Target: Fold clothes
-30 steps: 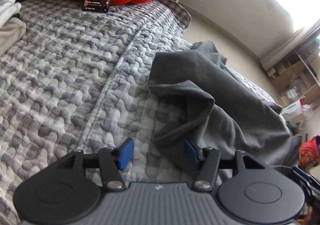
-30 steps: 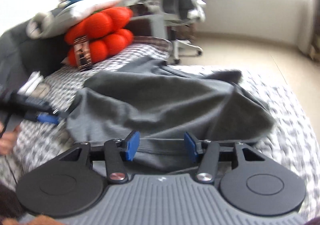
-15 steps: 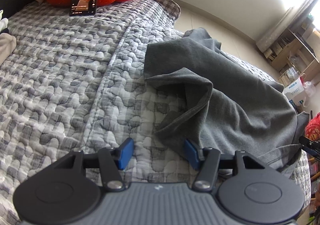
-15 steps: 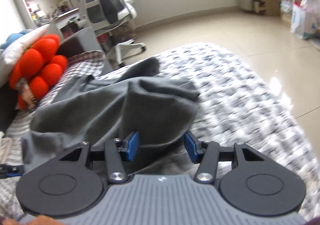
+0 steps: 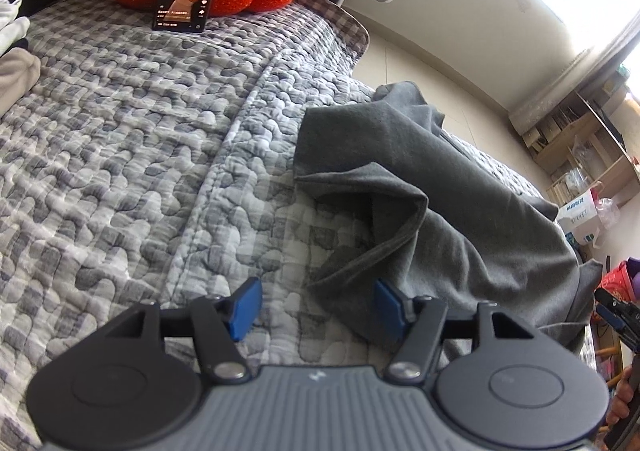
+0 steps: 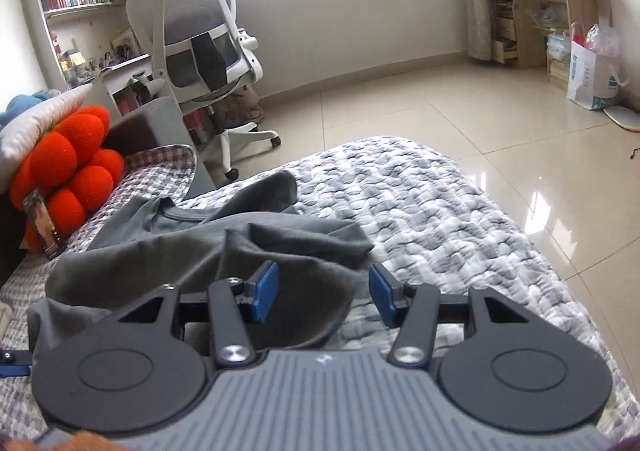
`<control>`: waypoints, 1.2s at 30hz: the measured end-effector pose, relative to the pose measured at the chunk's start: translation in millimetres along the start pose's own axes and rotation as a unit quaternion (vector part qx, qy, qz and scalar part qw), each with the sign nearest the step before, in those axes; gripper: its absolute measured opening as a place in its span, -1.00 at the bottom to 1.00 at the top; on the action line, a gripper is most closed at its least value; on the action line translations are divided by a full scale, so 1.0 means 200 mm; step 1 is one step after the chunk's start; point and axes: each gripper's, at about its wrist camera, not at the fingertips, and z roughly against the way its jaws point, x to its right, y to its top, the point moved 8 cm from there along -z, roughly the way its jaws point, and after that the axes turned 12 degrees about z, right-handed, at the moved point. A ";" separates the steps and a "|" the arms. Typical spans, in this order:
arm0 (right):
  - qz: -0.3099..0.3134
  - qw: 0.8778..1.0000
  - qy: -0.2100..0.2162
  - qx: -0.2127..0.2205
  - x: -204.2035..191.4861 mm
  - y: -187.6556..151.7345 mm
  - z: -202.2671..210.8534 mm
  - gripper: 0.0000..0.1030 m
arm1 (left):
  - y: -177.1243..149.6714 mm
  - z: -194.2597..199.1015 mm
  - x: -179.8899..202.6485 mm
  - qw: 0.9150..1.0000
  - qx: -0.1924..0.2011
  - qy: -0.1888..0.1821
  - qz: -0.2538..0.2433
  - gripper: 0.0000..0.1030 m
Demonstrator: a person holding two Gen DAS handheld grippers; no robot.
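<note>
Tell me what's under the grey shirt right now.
The grey shirt lies crumpled on the quilted bedspread, which shows all around it. Whether anything else sits beneath its folds cannot be seen; the fabric covers that.

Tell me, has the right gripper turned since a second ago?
Yes. The right gripper has swung rightward: the orange cushion slid from upper centre to the far left, and the gripper now faces the white chair and floor.

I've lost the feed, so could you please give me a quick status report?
Left gripper open, right gripper open, both empty. Crumpled dark grey cotton shirt unfolded on the grey patterned quilt. Nothing in the way.
</note>
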 end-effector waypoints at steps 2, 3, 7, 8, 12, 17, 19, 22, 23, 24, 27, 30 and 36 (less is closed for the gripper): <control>0.004 1.000 0.002 -0.002 0.00 -0.01 -0.01 0.06 | 0.00 0.00 0.01 1.000 -0.002 -0.004 -0.002 0.23; 0.006 1.000 0.003 -0.003 0.00 -0.01 -0.02 0.06 | -0.01 0.00 0.01 1.000 -0.003 -0.005 -0.004 0.23; 0.021 1.000 0.004 -0.003 -0.02 -0.02 -0.05 0.06 | -0.02 -0.02 0.03 1.000 -0.006 -0.003 -0.018 0.23; 0.025 1.000 0.004 -0.003 -0.02 -0.03 -0.06 0.06 | -0.02 -0.03 0.04 1.000 -0.006 -0.002 -0.022 0.23; 0.040 0.999 0.005 -0.004 -0.04 -0.04 -0.09 -0.28 | -0.03 -0.05 0.06 0.999 -0.006 0.005 -0.034 0.23; 0.050 0.999 0.007 -0.015 -0.06 -0.04 -0.08 -0.90 | -0.03 -0.06 0.07 0.999 -0.001 0.007 -0.040 0.23; 0.052 0.999 0.002 -0.011 -0.05 -0.03 -0.06 -0.92 | -0.03 -0.06 0.07 0.999 -0.001 0.008 -0.039 0.23; 0.055 0.998 -0.005 -0.008 -0.05 -0.01 0.01 -0.93 | -0.03 -0.06 0.07 0.999 0.000 0.006 -0.034 0.22; 0.058 0.998 -0.007 -0.007 -0.05 -0.01 0.03 -0.93 | -0.03 -0.06 0.07 0.999 0.000 0.004 -0.032 0.22; 0.063 0.998 -0.009 -0.007 -0.04 -0.01 0.05 -0.93 | -0.02 -0.06 0.07 1.000 0.000 0.003 -0.030 0.22; 0.079 0.997 -0.016 -0.007 -0.03 -0.02 0.12 -0.94 | -0.02 -0.06 0.08 1.000 0.000 0.000 -0.026 0.21; 0.092 0.996 -0.019 -0.012 -0.02 -0.03 0.17 -0.94 | -0.02 -0.05 0.09 1.000 0.000 -0.002 -0.024 0.21; 0.116 0.993 -0.024 -0.028 0.01 -0.08 0.25 -0.94 | -0.03 -0.05 0.10 1.000 -0.001 -0.008 -0.022 0.20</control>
